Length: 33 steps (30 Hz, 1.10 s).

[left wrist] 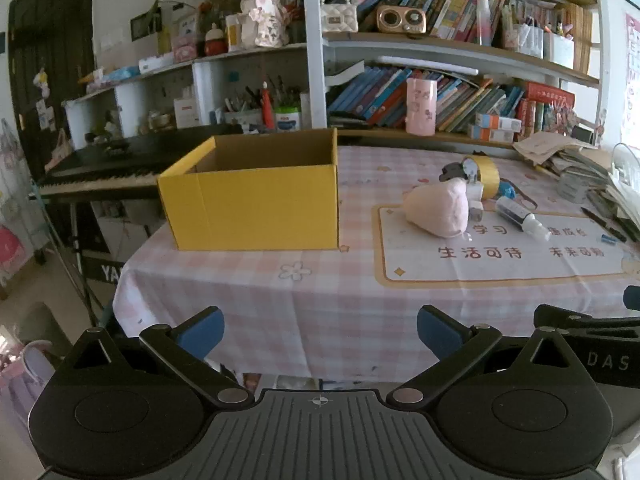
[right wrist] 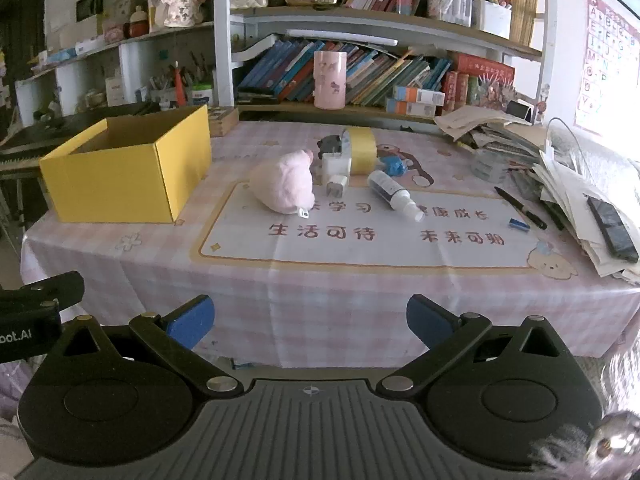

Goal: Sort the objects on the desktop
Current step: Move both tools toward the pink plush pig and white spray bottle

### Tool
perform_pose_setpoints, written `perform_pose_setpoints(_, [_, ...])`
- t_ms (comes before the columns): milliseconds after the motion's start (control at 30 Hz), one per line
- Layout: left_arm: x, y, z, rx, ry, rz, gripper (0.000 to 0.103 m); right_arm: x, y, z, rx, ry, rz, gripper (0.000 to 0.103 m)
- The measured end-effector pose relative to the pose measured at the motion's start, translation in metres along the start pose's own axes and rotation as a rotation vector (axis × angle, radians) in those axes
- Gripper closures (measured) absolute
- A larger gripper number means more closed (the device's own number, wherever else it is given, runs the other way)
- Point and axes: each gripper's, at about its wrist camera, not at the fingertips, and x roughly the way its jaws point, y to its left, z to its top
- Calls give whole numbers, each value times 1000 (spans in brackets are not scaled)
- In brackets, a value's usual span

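An open yellow cardboard box (left wrist: pixel 256 200) (right wrist: pixel 128 172) stands on the left part of the table. Right of it lies a pink plush toy (left wrist: pixel 440 208) (right wrist: pixel 286 186), with white chargers (right wrist: pixel 336 172), a yellow tape roll (left wrist: pixel 486 176) (right wrist: pixel 360 148) and a small spray bottle (left wrist: pixel 520 216) (right wrist: pixel 394 194) close by. A black pen (right wrist: pixel 520 208) and a small blue item (right wrist: pixel 519 224) lie further right. My left gripper (left wrist: pixel 320 330) and my right gripper (right wrist: pixel 310 320) hover before the table's front edge, both wide open and holding nothing.
The table wears a pink checked cloth (right wrist: pixel 320 280) with a printed mat (right wrist: pixel 360 236). Piles of paper and a dark phone (right wrist: pixel 612 228) crowd its right edge. Bookshelves (left wrist: pixel 440 92) with a pink cup (right wrist: pixel 329 80) stand behind. A black keyboard piano (left wrist: pixel 104 164) is to the left.
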Motion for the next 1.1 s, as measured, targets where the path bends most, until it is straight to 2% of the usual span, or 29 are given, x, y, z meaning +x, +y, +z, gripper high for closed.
perform_pose_setpoints(1100, [8, 3, 0, -12, 22, -7, 0, 1, -2, -2, 14, 20, -5, 0])
